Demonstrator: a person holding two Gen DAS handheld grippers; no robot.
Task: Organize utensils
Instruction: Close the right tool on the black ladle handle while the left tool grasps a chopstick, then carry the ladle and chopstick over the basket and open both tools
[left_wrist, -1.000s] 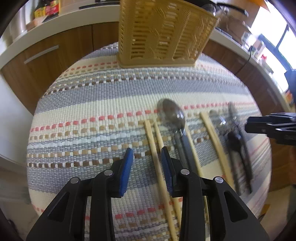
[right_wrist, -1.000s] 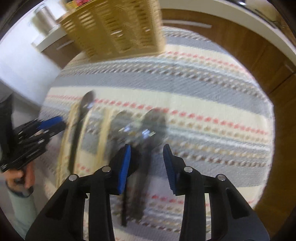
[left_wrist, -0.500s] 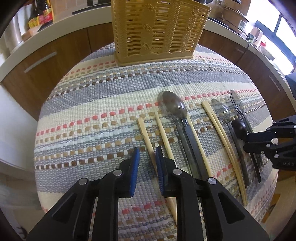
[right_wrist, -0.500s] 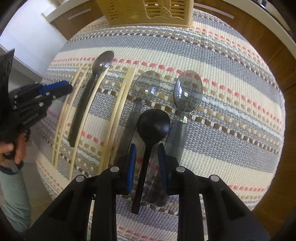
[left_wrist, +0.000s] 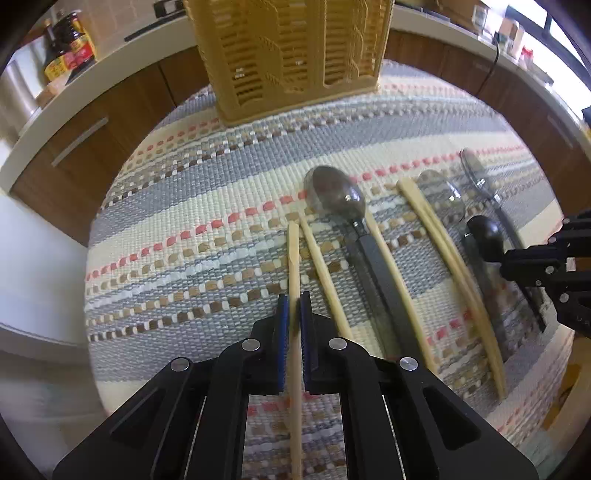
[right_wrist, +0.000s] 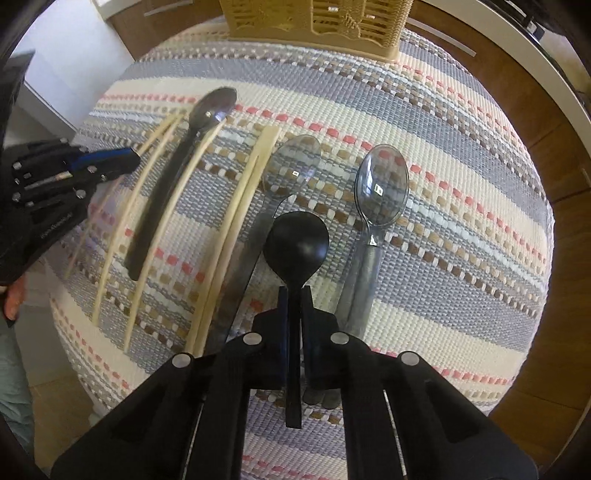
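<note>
While the yellow slatted caddy (left_wrist: 291, 59) stands upright at the far edge of the striped mat (left_wrist: 192, 206) with nothing visible inside it through the slats, sorting appears barely begun. The left gripper (left_wrist: 294, 314) is clamped narrowly on one chopstick (left_wrist: 293, 258), its tip apparently lifted off the mat. The right gripper (right_wrist: 294, 306) pinches the handle of the black spoon (right_wrist: 297, 243), held above the row. Outstanding on the mat: several more chopsticks (right_wrist: 159, 210), a dark spoon (right_wrist: 210, 110) and two clear spoons (right_wrist: 382, 184). Judgement: nearly all remains.
</note>
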